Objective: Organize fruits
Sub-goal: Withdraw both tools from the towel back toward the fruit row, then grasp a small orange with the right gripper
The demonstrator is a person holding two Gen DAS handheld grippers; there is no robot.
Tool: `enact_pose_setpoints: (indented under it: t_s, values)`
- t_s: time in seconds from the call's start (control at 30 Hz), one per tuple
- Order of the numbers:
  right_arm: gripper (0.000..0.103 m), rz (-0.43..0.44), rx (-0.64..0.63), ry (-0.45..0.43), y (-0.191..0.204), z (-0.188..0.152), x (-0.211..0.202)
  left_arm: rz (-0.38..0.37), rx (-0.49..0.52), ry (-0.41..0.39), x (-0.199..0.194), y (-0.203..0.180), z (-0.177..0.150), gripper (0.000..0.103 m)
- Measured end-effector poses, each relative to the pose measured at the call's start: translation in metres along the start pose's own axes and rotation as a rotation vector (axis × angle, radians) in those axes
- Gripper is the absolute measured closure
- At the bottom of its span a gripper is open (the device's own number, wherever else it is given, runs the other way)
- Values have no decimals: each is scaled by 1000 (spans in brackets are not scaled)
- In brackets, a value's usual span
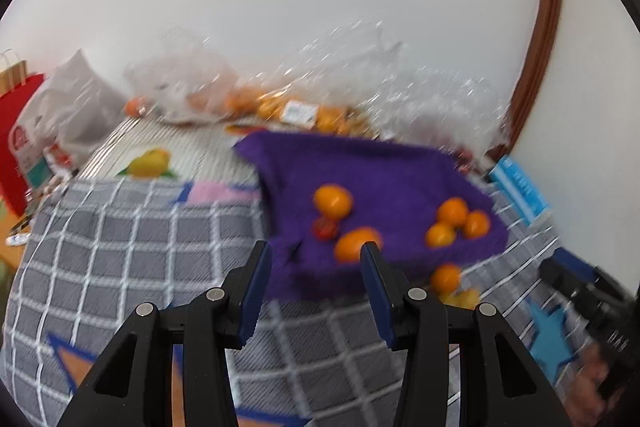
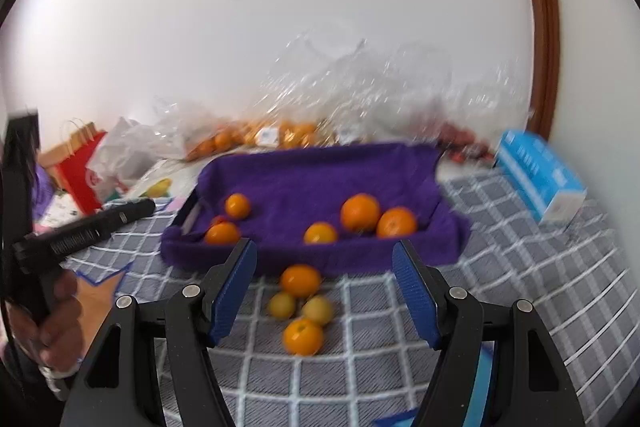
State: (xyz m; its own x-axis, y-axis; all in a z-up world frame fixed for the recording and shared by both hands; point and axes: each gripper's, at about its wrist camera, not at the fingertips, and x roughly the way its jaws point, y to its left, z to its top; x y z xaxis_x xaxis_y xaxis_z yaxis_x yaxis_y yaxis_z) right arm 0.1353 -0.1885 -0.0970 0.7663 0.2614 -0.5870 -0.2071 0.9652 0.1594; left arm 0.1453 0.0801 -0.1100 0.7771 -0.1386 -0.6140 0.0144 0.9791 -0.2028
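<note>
A tray lined with a purple towel (image 2: 320, 179) holds several oranges (image 2: 360, 211). The left wrist view shows the same tray (image 1: 380, 167), its oranges (image 1: 333, 201) and a small red fruit (image 1: 325, 228). In front of the tray, on the grey checked cloth (image 2: 520, 287), lie two oranges (image 2: 300, 279) and two small yellow fruits (image 2: 318, 310). My right gripper (image 2: 324, 255) hovers open just above these loose fruits, with nothing between its pads. My left gripper (image 1: 316, 263) stands open and empty at the tray's near left corner.
Clear plastic bags (image 2: 340, 87) with more oranges (image 2: 292, 135) crowd the wall behind the tray. A blue box (image 2: 540, 179) lies right of it. A white bag (image 2: 120, 151) and a red paper bag (image 2: 76, 167) stand at the left. A hand (image 2: 60, 315) holds the left gripper's handle (image 2: 76, 233).
</note>
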Motion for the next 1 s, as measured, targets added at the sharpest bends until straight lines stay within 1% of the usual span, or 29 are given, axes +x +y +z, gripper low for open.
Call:
enact_pose_setpoints:
  t_s: [0.07, 0.2, 0.27, 0.33, 0.4, 0.43, 0.5, 0.6, 0.67, 0.77, 1.0]
  values:
    - [33, 11, 4, 36, 0, -8, 5, 6, -11, 25, 1, 7, -11, 59]
    - [43, 26, -13, 88, 3, -23, 17, -13, -77, 91, 10, 23, -30, 59]
    - [48, 22, -22, 115, 6, -31, 23, -21, -92, 115, 16, 26, -35, 59]
    - [55, 27, -24, 153, 8, -39, 32, -22, -101, 120, 20, 29, -41, 59]
    - [59, 39, -37, 181, 10, -45, 38, -19, -105, 124, 24, 30, -47, 59]
    - [59, 42, -44, 187, 11, -47, 41, -15, -105, 141, 26, 30, -47, 59]
    - [59, 35, -61, 202, 15, -50, 47, -46, -106, 134, 24, 31, -48, 59]
    - [62, 17, -62, 226, 16, -52, 59, -32, -104, 142, 26, 30, -50, 59]
    - [65, 25, -54, 244, 16, -54, 65, -29, -103, 154, 28, 30, -50, 59]
    - [71, 9, -56, 280, 16, -53, 73, -27, -105, 155, 30, 29, -50, 59]
    - [71, 14, -66, 281, 15, -52, 76, -40, -123, 153, 30, 32, -50, 60]
